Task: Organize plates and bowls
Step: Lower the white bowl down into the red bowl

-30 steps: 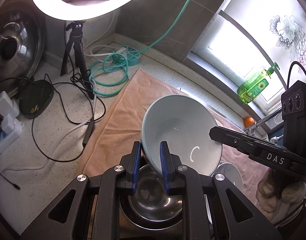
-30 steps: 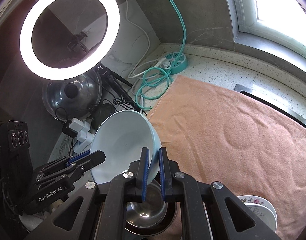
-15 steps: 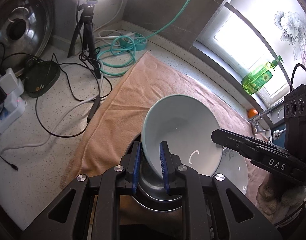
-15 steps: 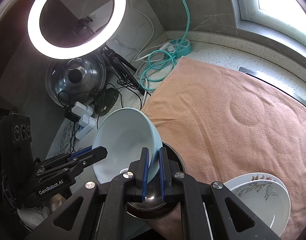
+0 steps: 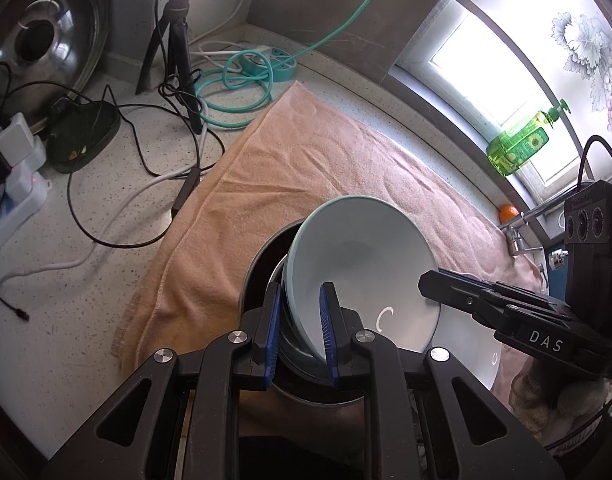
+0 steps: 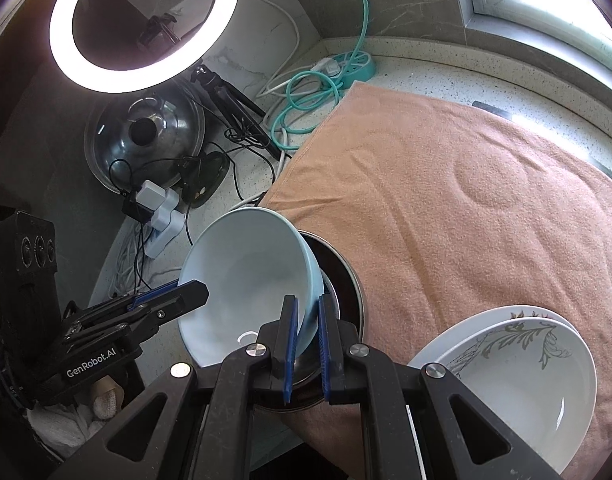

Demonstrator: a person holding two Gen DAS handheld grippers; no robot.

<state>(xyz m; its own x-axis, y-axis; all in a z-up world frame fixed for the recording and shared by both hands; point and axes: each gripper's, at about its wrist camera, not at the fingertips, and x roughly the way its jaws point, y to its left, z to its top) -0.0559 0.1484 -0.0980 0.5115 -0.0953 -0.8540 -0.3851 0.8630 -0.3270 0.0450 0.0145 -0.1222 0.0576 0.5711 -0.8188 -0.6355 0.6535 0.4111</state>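
Note:
A pale blue bowl [image 5: 361,272] [image 6: 246,272] hangs tilted just over a steel bowl [image 5: 258,264] [image 6: 345,280] that stands on the peach towel [image 5: 306,168] [image 6: 465,200]. My left gripper [image 5: 300,300] is shut on the blue bowl's near rim, one pad inside and one outside. My right gripper [image 6: 306,308] is shut on the opposite rim. Each gripper shows in the other's view: the right gripper [image 5: 429,280] and the left gripper [image 6: 194,292]. Two white plates with a leaf pattern [image 6: 517,360] [image 5: 469,344] lie stacked beside the steel bowl.
A ring light on a tripod [image 5: 178,40], tangled black cables [image 5: 106,184], a teal power strip with its cord [image 6: 345,64] and a steel lid [image 6: 146,132] crowd the counter left of the towel. A green soap bottle [image 5: 521,144] stands on the window sill.
Both grippers have sunk with the blue bowl toward the steel bowl. The white plates have come further into view in both views.

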